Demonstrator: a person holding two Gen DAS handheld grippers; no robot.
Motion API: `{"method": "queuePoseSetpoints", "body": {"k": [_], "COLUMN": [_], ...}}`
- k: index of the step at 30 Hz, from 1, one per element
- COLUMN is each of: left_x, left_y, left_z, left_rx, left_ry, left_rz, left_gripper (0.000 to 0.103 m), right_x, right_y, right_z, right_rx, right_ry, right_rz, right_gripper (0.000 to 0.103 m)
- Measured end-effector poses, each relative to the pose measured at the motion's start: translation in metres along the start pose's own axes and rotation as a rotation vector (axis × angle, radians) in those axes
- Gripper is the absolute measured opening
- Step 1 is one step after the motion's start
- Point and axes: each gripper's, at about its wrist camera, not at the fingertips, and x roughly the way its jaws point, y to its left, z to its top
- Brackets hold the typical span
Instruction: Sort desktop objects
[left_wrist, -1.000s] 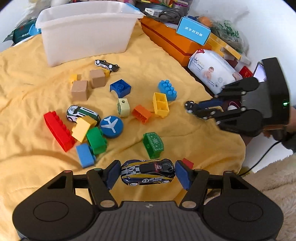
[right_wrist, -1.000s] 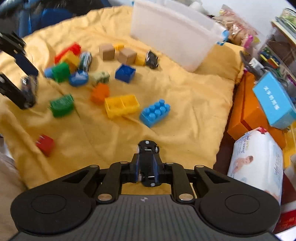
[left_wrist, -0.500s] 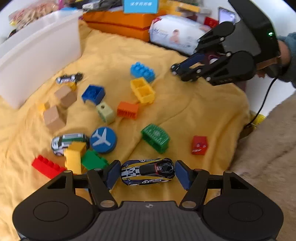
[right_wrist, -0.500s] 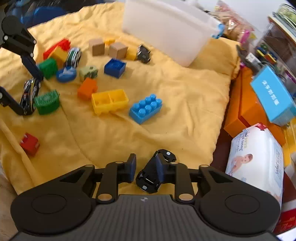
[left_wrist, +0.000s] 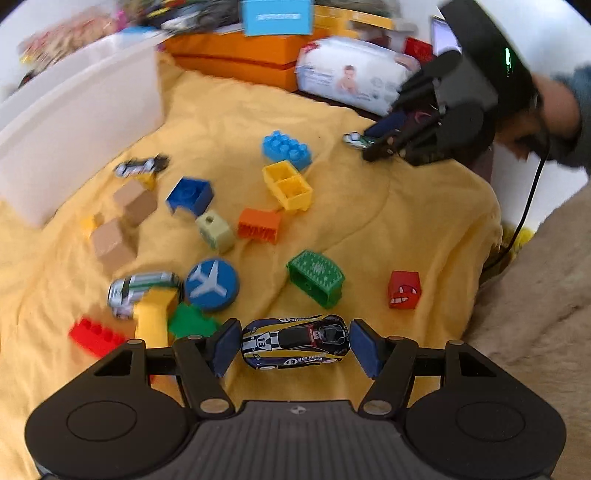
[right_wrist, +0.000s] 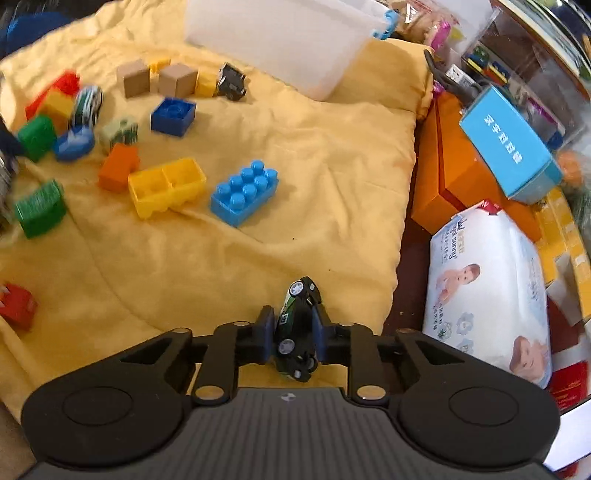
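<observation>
Toy cars and building blocks lie spread on the yellow cloth (left_wrist: 406, 206). At its far edge stands the white plastic bin (right_wrist: 280, 33); its inside cannot be seen. The left gripper (left_wrist: 293, 345) holds a yellow and dark blue racing car (left_wrist: 295, 347) crosswise, its long axis running from pad to pad; "HOT RACER" and a number are printed on it. The right gripper (right_wrist: 293, 334) has its jaws closing on a black and green car (right_wrist: 297, 328), whose long axis points forward along the fingers. The blue box (right_wrist: 511, 144) and the wet wipes pack (right_wrist: 487, 295) carry writing too small to read.
</observation>
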Motion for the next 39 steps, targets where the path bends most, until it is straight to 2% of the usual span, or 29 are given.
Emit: {"method": "queuePoseSetpoints", "body": {"k": [2, 4, 6, 8, 10, 12, 13, 15, 17, 19, 22, 25, 28, 29, 31, 33, 37, 39], "left_x": [0.005, 0.006, 0.005, 0.005, 0.003, -0.004, -0.011, -0.028, -0.046, -0.059, -0.059, -0.042, -0.022, -0.015, -0.005, 0.001, 0.008, 0.008], "left_y": [-0.003, -0.007, -0.011, -0.012, -0.009, -0.007, -0.008, -0.011, -0.017, -0.024, -0.027, -0.018, -0.006, -0.006, -0.004, -0.003, 0.000, 0.001], "left_z": [0.003, 0.004, 0.003, 0.001, -0.001, -0.001, 0.000, 0.003, 0.004, 0.005, 0.006, 0.006, 0.003, 0.001, -0.002, -0.006, -0.005, -0.003], "left_rx": [0.053, 0.092, 0.122, 0.129, 0.101, 0.058, 0.029, -0.041, -0.152, -0.270, -0.455, -0.584, -0.742, -0.773, -0.829, -0.874, -0.920, -0.870], "left_ry": [0.018, 0.032, 0.026, 0.018, 0.000, -0.022, -0.032, -0.071, -0.106, -0.127, -0.099, -0.050, 0.012, 0.038, 0.061, 0.063, 0.038, 0.054], "left_rz": [0.018, 0.043, 0.061, 0.066, 0.048, 0.069, 0.104, 0.173, 0.216, 0.228, 0.226, 0.237, 0.195, 0.198, 0.192, 0.178, 0.205, 0.204], "left_gripper": [0.068, 0.068, 0.070, 0.075, 0.078, 0.079, 0.079, 0.079, 0.079, 0.079, 0.079, 0.079, 0.078, 0.069, 0.062, 0.062, 0.062, 0.049], "right_x": [-0.010, -0.022, -0.023, -0.016, -0.001, 0.004, 0.001, -0.010, -0.015, -0.019, -0.029, -0.032, -0.035, -0.036, -0.040, -0.042, -0.040, -0.036], "right_y": [-0.008, -0.017, -0.020, -0.014, -0.007, -0.005, -0.004, -0.002, -0.005, -0.009, -0.001, 0.014, 0.024, 0.027, 0.032, 0.033, 0.033, 0.036], "right_z": [0.004, 0.010, 0.014, 0.015, 0.014, 0.012, 0.012, 0.011, 0.012, 0.013, 0.018, 0.021, 0.022, 0.021, 0.020, 0.018, 0.015, 0.012], "right_rx": [0.064, 0.163, 0.256, 0.305, 0.348, 0.359, 0.341, 0.288, 0.251, 0.230, 0.176, 0.123, 0.068, 0.044, 0.002, -0.020, -0.038, -0.048], "right_ry": [-0.019, -0.046, -0.031, -0.022, 0.025, 0.036, 0.022, -0.016, -0.034, -0.048, -0.059, -0.056, -0.068, -0.076, -0.092, -0.107, -0.106, -0.097], "right_rz": [0.107, 0.316, 0.534, 0.645, 0.698, 0.675, 0.634, 0.551, 0.524, 0.522, 0.477, 0.419, 0.408, 0.400, 0.377, 0.368, 0.373, 0.378], "right_gripper": [0.022, 0.022, 0.022, 0.022, 0.022, 0.026, 0.029, 0.030, 0.030, 0.030, 0.031, 0.032, 0.033, 0.033, 0.033, 0.034, 0.035, 0.035]}}
